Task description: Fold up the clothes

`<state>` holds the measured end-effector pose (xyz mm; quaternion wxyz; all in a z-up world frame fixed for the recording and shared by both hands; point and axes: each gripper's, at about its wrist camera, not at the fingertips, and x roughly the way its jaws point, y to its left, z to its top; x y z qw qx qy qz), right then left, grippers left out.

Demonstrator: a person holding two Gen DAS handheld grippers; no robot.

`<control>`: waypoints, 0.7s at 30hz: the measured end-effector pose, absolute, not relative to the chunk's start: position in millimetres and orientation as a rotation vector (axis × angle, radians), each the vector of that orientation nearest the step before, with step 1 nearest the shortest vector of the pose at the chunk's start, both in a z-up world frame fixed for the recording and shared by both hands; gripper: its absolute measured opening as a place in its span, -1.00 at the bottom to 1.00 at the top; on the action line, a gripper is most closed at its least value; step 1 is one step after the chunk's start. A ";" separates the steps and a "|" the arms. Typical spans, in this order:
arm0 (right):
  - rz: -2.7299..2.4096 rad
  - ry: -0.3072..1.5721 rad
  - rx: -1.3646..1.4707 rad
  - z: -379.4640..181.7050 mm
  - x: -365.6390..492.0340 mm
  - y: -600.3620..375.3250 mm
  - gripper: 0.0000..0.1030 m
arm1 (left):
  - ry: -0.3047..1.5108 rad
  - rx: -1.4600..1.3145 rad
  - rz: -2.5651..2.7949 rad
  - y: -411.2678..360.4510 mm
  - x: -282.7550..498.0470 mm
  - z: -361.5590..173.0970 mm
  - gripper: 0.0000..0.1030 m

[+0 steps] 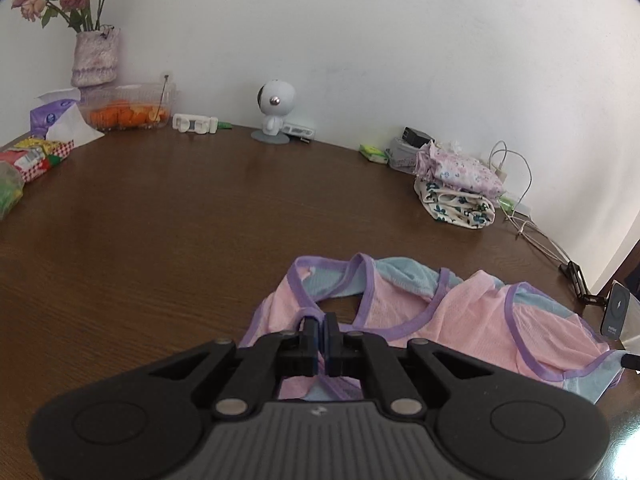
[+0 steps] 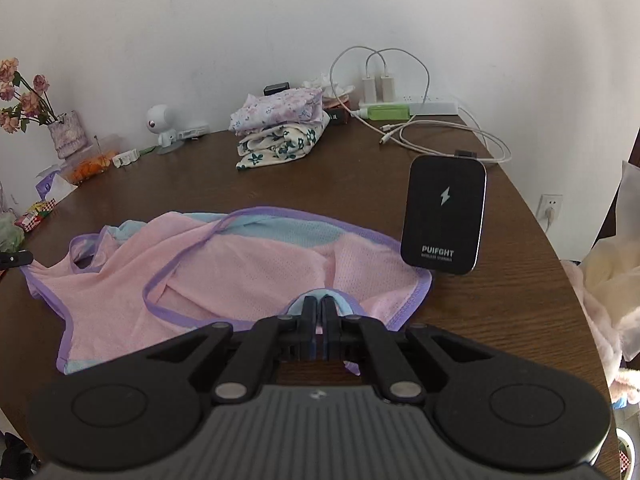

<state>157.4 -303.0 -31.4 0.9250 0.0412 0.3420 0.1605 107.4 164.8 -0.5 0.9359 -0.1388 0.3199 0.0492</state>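
A pink mesh garment with purple trim and light blue panels lies rumpled on the brown table. It also shows in the right wrist view. My left gripper is shut on the garment's purple edge at its left side. My right gripper is shut on a purple-trimmed blue edge at the garment's near right side. A tip of the left gripper shows at the left edge of the right wrist view.
Two folded floral clothes are stacked at the back. A black wireless charger stands right of the garment, with cables and a power strip behind. A toy camera, vase, food box and snacks line the far left.
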 end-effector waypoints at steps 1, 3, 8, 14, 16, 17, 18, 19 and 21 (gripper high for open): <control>0.330 0.709 0.088 -36.7 154.0 -302.8 -0.95 | 0.662 -0.287 0.105 165.6 104.9 -4.1 -0.97; 0.327 0.719 0.098 -43.7 146.7 -301.4 -0.95 | 0.676 -0.294 0.113 167.4 99.9 -10.9 -0.96; 0.274 0.716 0.101 -40.9 135.7 -307.4 -0.24 | 0.706 -0.302 0.120 172.7 95.0 -9.2 -0.38; 0.292 0.632 0.021 -12.5 124.3 -285.7 0.20 | 0.643 -0.219 0.170 177.7 90.6 14.7 0.34; 0.358 0.616 0.004 -4.2 124.0 -266.5 0.22 | 0.632 -0.181 0.157 177.1 92.3 19.6 0.34; 0.402 0.612 -0.006 -1.0 123.9 -254.3 0.25 | 0.635 -0.165 0.141 176.4 93.9 20.8 0.34; 0.469 0.618 -0.023 -0.5 123.6 -236.4 0.26 | 0.639 -0.139 0.123 175.0 95.8 21.0 0.34; 0.529 0.627 -0.038 -2.4 123.7 -220.5 0.27 | 0.646 -0.114 0.115 173.6 96.9 19.7 0.34; 0.649 0.663 -0.073 -11.2 126.6 -182.2 0.27 | 0.661 -0.070 0.098 172.1 98.0 15.8 0.34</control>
